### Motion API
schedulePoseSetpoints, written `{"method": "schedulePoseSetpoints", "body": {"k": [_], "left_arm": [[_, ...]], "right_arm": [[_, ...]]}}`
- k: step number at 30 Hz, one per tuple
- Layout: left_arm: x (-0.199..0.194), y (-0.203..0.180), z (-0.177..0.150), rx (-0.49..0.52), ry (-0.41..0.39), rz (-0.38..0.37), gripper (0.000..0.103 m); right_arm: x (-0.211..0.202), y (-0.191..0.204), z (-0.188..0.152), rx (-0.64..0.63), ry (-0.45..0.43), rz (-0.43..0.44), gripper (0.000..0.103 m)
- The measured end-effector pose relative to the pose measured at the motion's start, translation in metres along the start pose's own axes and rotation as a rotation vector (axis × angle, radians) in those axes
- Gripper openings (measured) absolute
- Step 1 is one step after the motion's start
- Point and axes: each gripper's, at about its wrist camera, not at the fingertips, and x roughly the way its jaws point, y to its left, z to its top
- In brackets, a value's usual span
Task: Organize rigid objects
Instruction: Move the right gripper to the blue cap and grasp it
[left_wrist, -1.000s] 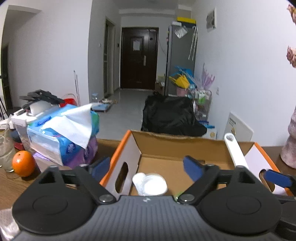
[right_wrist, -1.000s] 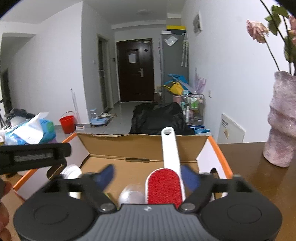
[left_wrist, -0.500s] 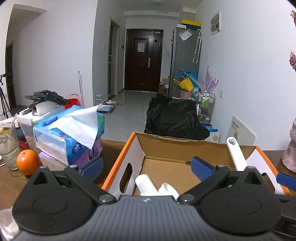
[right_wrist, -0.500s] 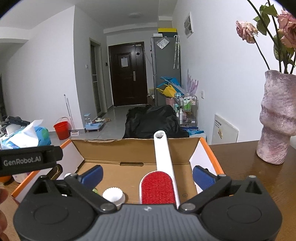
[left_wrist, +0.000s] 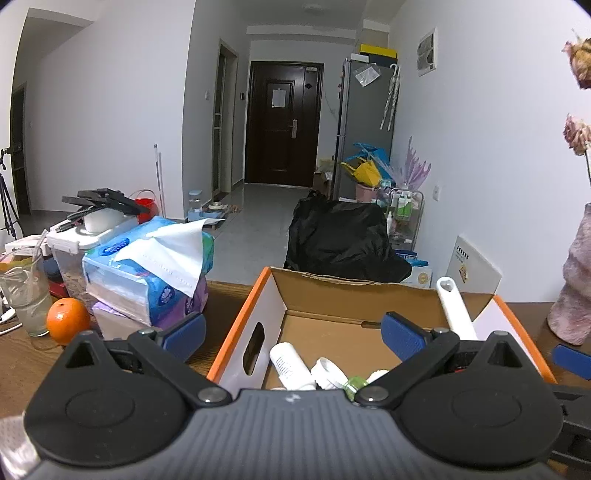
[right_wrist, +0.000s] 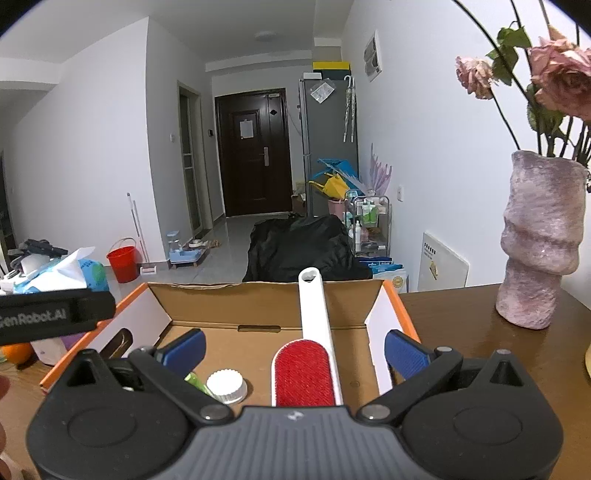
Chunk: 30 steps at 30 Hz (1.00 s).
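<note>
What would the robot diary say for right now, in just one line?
left gripper: open, empty | right gripper: open, empty | cardboard box: holds lint brush, white bottle, white cap | orange: on table, outside box

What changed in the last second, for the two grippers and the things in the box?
Both grippers opened wide and pulled back. The right gripper let go of the lint brush, which now leans in the cardboard box; the left gripper released a white bottle. Box, tissue pack and vase stayed put.
</note>
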Motion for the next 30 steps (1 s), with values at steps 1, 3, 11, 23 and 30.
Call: {"method": "schedulePoseSetpoints", "body": {"k": [1, 3, 11, 23, 30], "left_arm": [[-0.004, 0.001, 0.0, -0.001, -0.002, -0.001, 0.103], [-0.01, 0.002, -0.001, -0.002, -0.002, 0.0, 0.103], [-0.038, 0.01, -0.008, 0.002, -0.015, -0.007, 0.103], [-0.077, 0.025, -0.028, 0.02, -0.021, -0.001, 0.103], [-0.097, 0.04, -0.043, 0.016, -0.014, 0.018, 0.103]], "right_arm": [[-0.003, -0.001, 0.0, 0.001, -0.002, 0.0, 0.103], [-0.01, -0.003, -0.001, -0.002, -0.005, -0.002, 0.103], [-0.042, -0.013, -0.007, -0.013, -0.021, -0.012, 0.103], [-0.093, -0.026, -0.021, -0.039, -0.055, -0.008, 0.103], [-0.118, -0.038, -0.037, -0.052, -0.053, -0.026, 0.103]]}}
